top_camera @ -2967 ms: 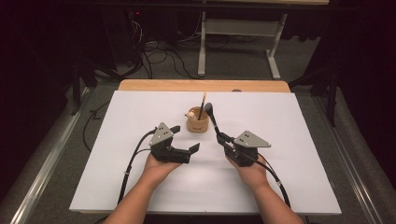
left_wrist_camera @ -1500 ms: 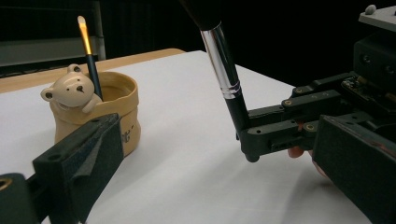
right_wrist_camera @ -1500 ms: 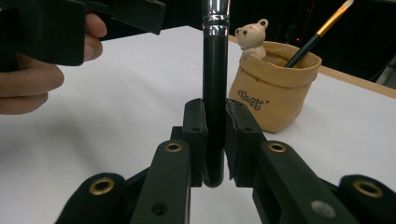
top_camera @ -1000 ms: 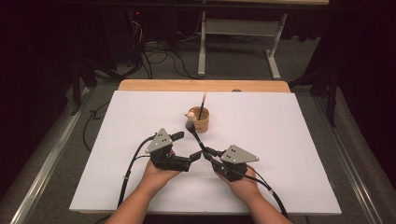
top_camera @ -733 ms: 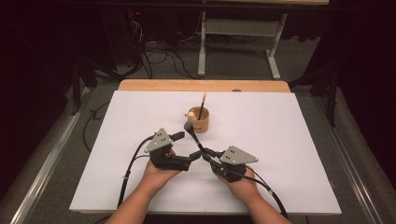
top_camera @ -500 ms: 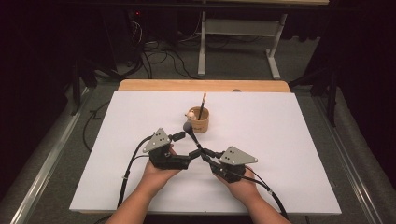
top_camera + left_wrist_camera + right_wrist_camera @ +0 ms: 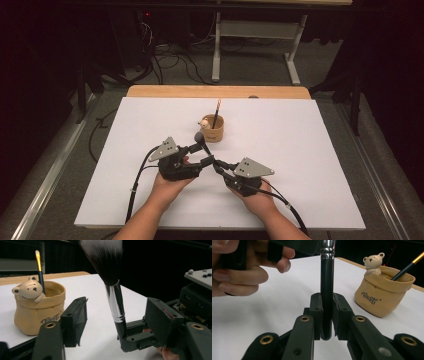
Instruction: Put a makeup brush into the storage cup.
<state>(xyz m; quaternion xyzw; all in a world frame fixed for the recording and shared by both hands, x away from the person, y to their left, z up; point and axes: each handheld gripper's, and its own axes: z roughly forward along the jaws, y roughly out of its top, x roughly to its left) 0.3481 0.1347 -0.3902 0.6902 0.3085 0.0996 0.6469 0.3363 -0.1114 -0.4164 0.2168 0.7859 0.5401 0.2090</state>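
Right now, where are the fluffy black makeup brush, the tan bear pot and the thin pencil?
Fluffy black makeup brush [image 7: 114, 300], left gripper view, silver collar.
Tan bear pot [image 7: 382, 298], right gripper view, front wall.
Thin pencil [image 7: 40, 272], left gripper view, dark shaft.

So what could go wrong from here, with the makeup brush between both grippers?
1. The right gripper clamps only the bottom end of the makeup brush, so it may tip if nudged.
2. The left gripper has just been closing around the ferrule, pads not yet pressing; an off-centre close could knock the brush askew.
3. The bear-shaped holder with its thin brush stands close behind; a swing could topple it.
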